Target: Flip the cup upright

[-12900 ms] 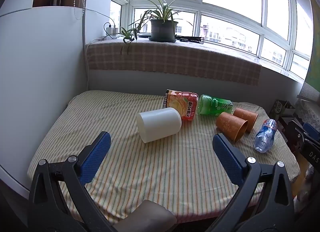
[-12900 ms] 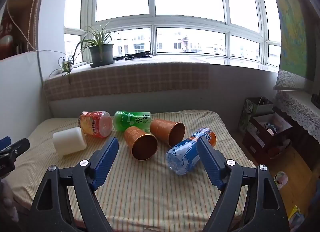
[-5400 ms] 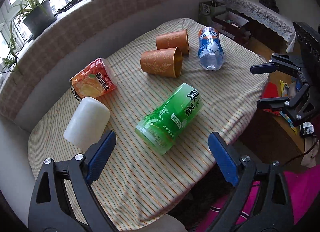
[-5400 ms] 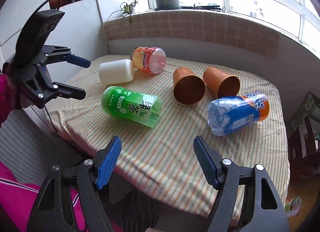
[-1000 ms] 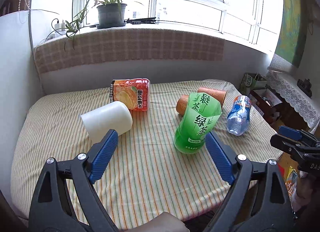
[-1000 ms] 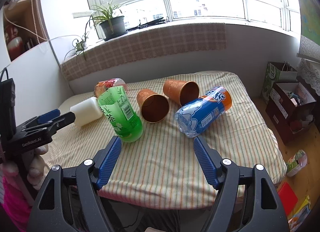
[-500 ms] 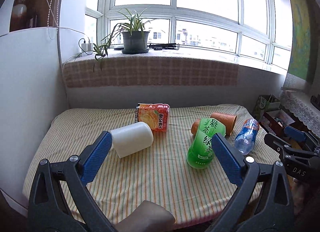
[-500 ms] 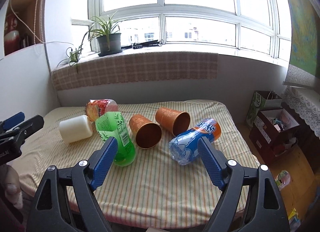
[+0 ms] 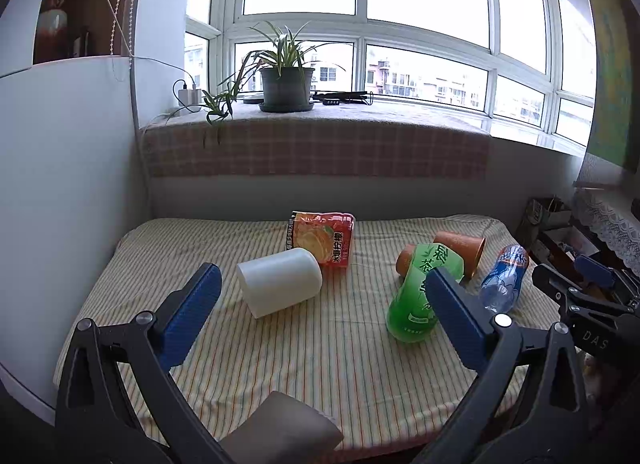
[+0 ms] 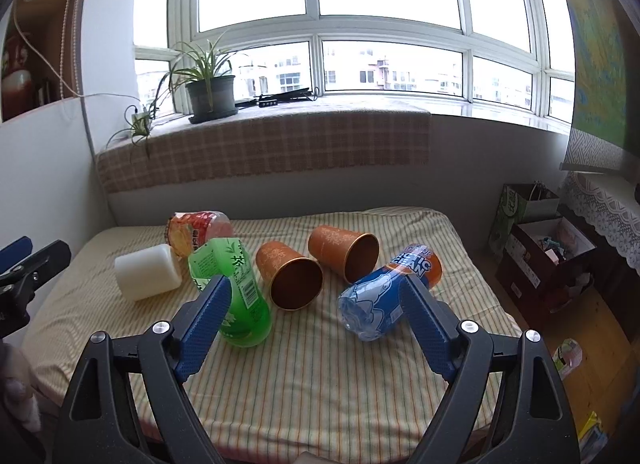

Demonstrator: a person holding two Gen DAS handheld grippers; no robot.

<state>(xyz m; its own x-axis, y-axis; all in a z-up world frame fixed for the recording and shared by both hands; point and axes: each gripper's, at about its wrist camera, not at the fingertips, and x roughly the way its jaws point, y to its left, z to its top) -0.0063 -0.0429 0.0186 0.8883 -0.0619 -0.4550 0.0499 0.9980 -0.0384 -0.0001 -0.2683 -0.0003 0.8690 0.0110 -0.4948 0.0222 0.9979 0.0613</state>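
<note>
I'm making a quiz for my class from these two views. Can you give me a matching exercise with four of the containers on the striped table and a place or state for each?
Column one:
1. green cup
2. white cup
3. blue cup
4. red-orange cup

Column two:
A. lying on its side at the table's right end
B. standing, leaning a little
C. lying farthest back, nearest the windowsill wall
D. lying on its side, plain and unprinted

Pairs: 1-B, 2-D, 3-A, 4-C
</note>
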